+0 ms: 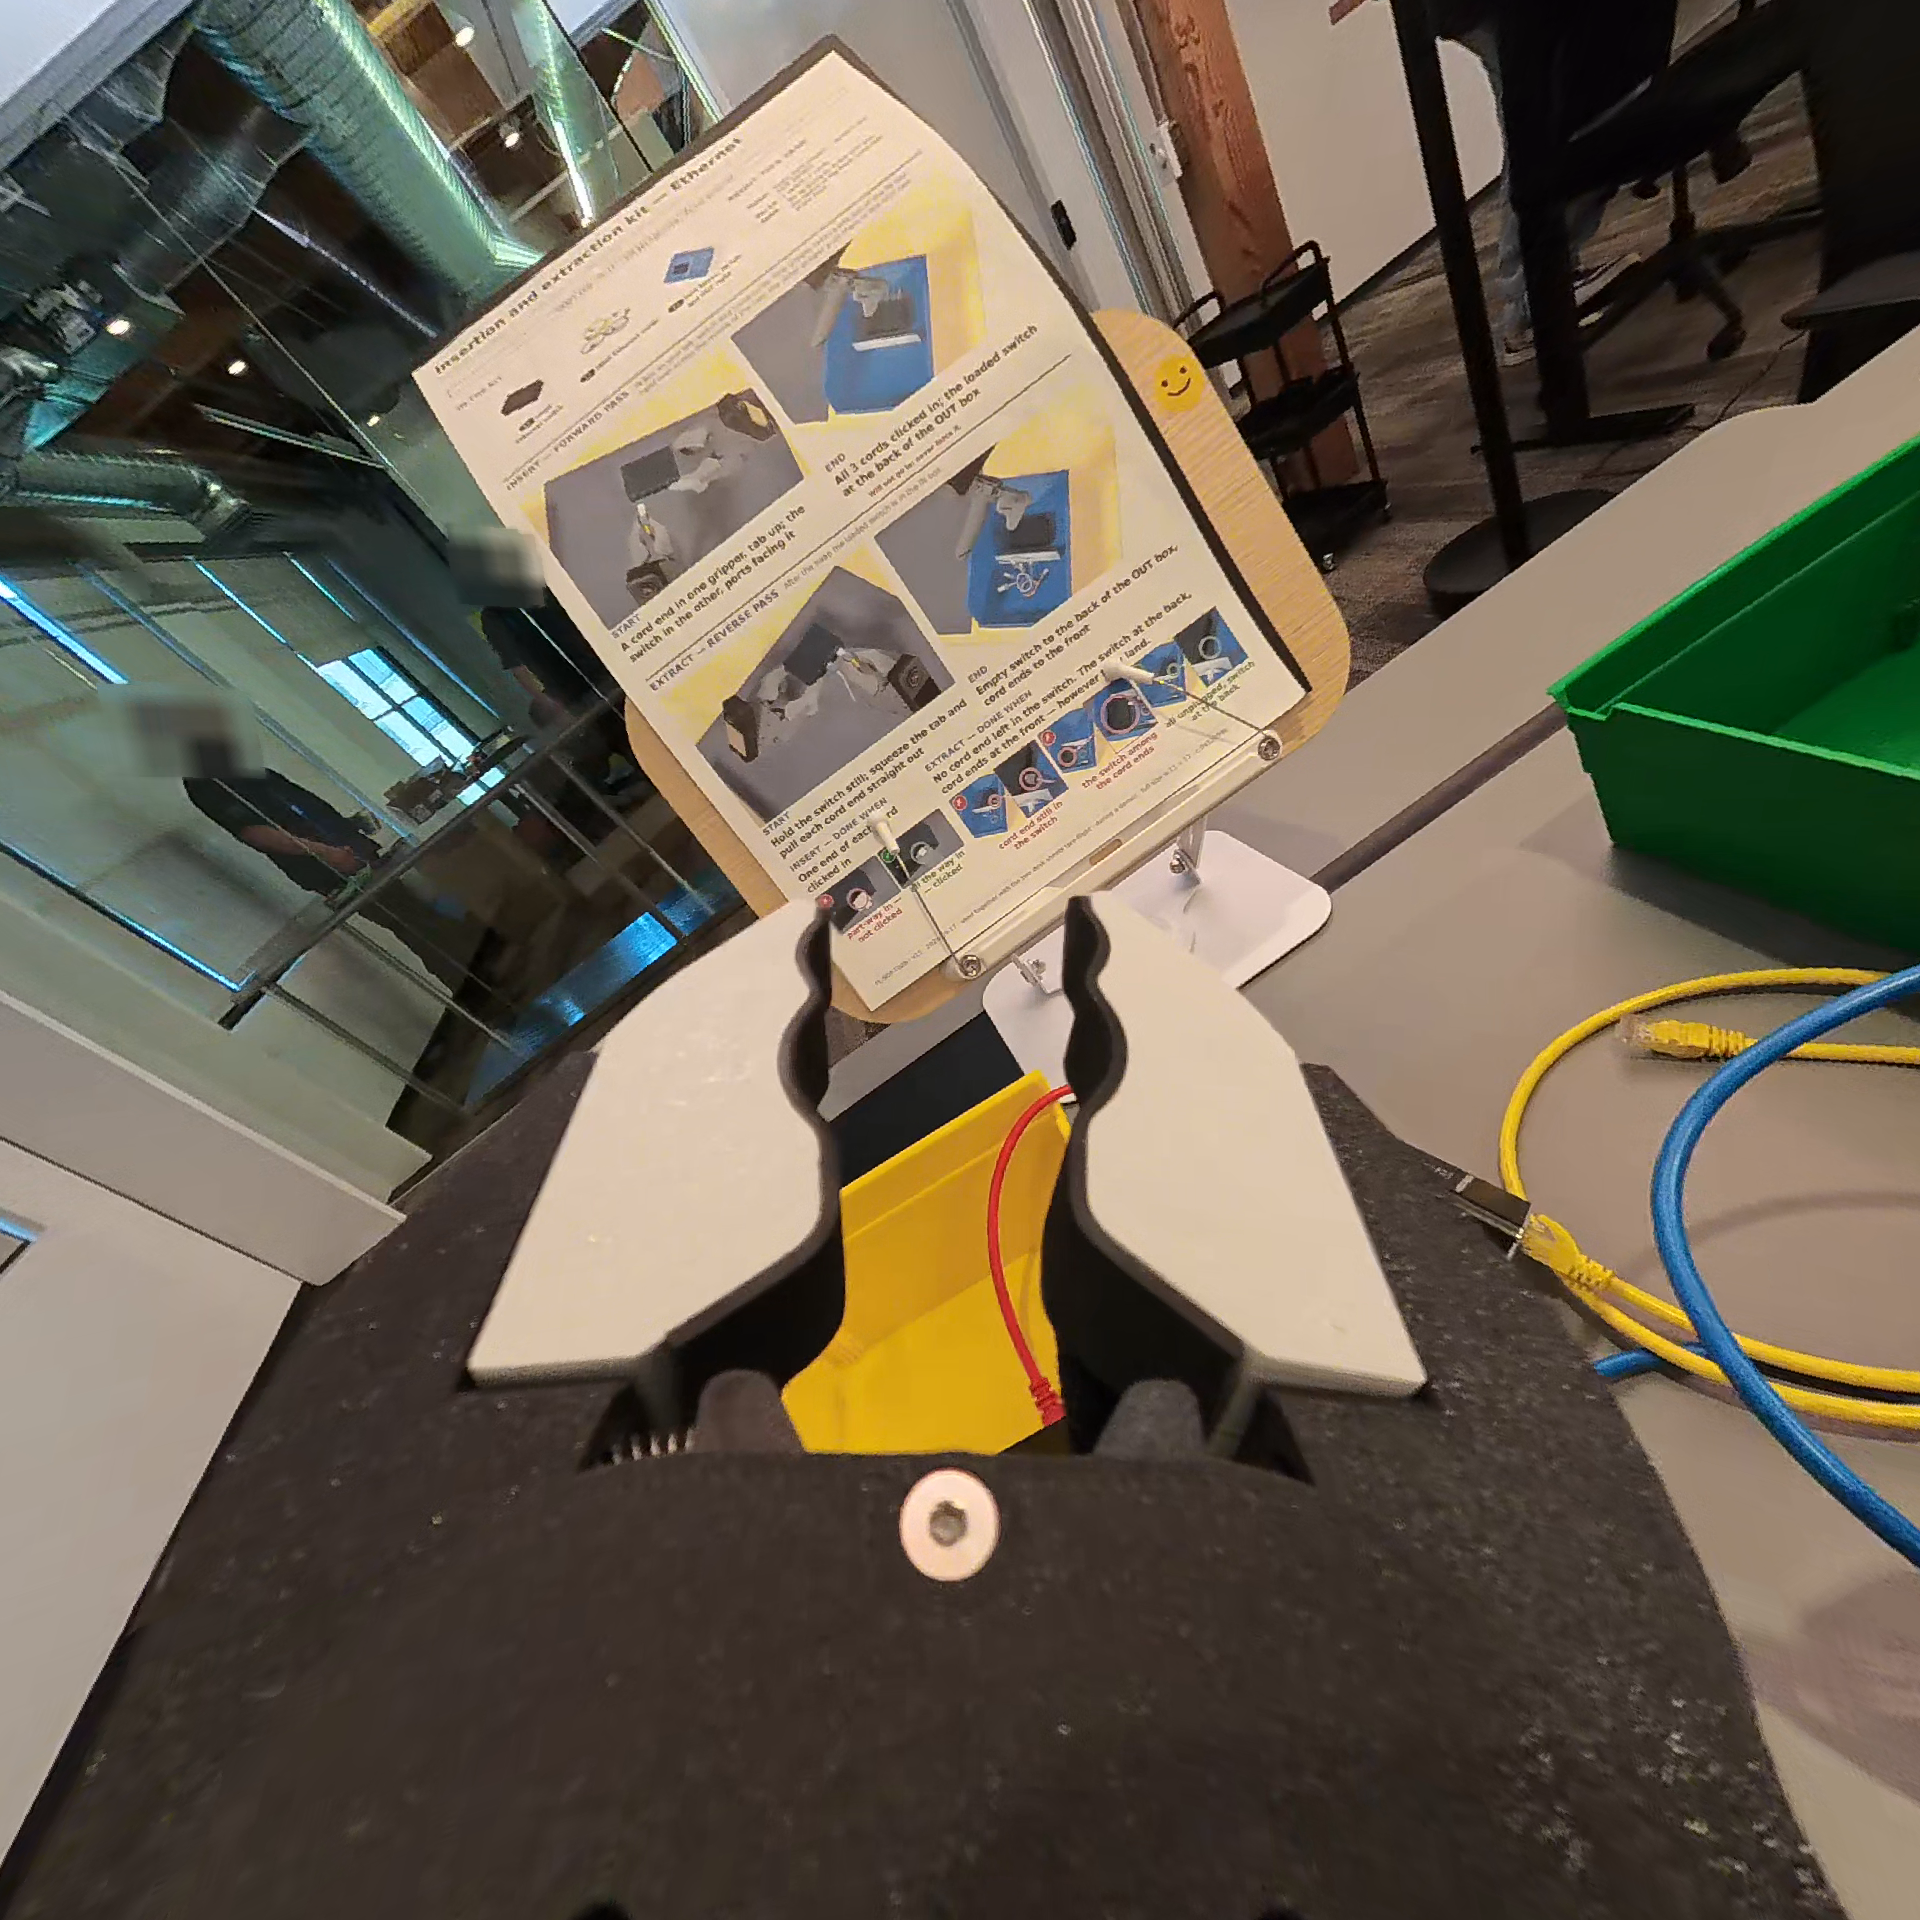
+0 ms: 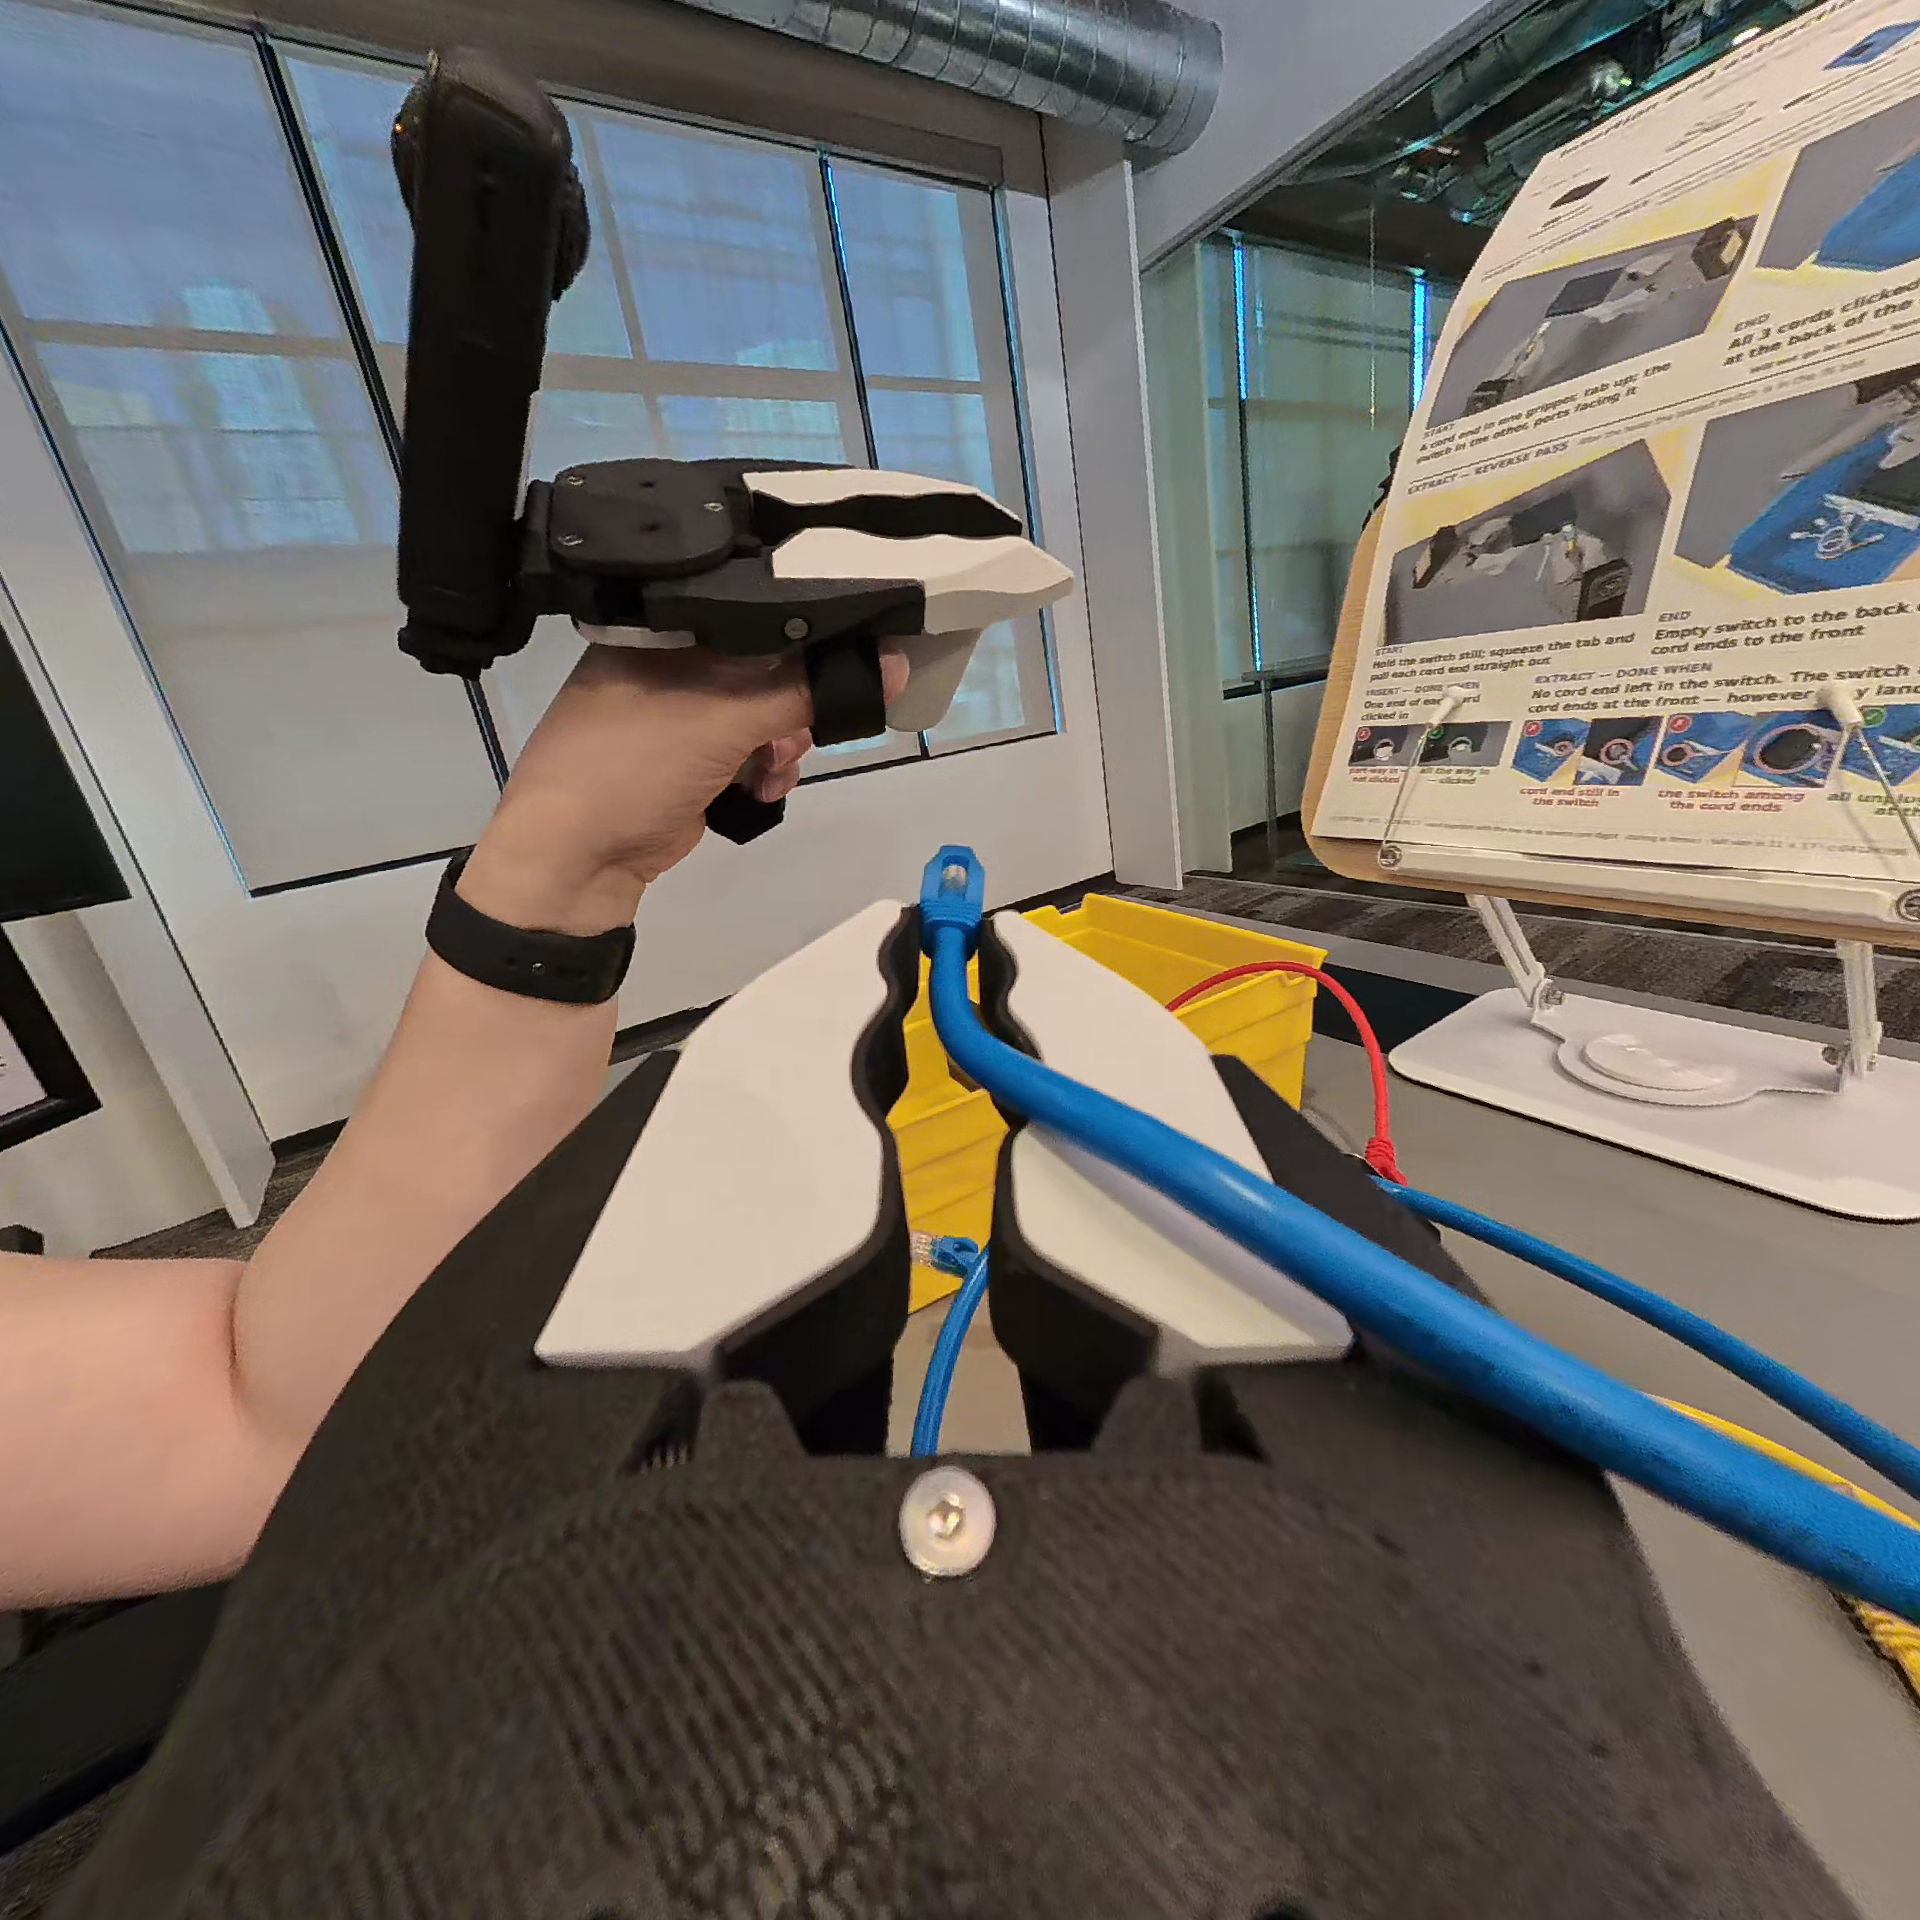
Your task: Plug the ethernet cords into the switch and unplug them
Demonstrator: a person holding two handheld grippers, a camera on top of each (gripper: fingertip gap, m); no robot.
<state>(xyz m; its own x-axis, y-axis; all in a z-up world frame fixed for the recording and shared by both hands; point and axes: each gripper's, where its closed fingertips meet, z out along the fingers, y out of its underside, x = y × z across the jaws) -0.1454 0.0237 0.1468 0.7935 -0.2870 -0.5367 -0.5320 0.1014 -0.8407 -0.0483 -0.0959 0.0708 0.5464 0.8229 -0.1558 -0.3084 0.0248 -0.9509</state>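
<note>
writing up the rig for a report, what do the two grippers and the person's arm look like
Both grippers share one build: a rough black textured body with a silver screw, and two flat white fingers lined with wavy black pads. The left gripper, seen from the side, has a tall black block standing at its rear and a black handle below. The person's wrist wears a black band; the forearm is bare, with no sleeve in view.

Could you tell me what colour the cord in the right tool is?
Blue cord; the right wrist view shows it best.
</note>
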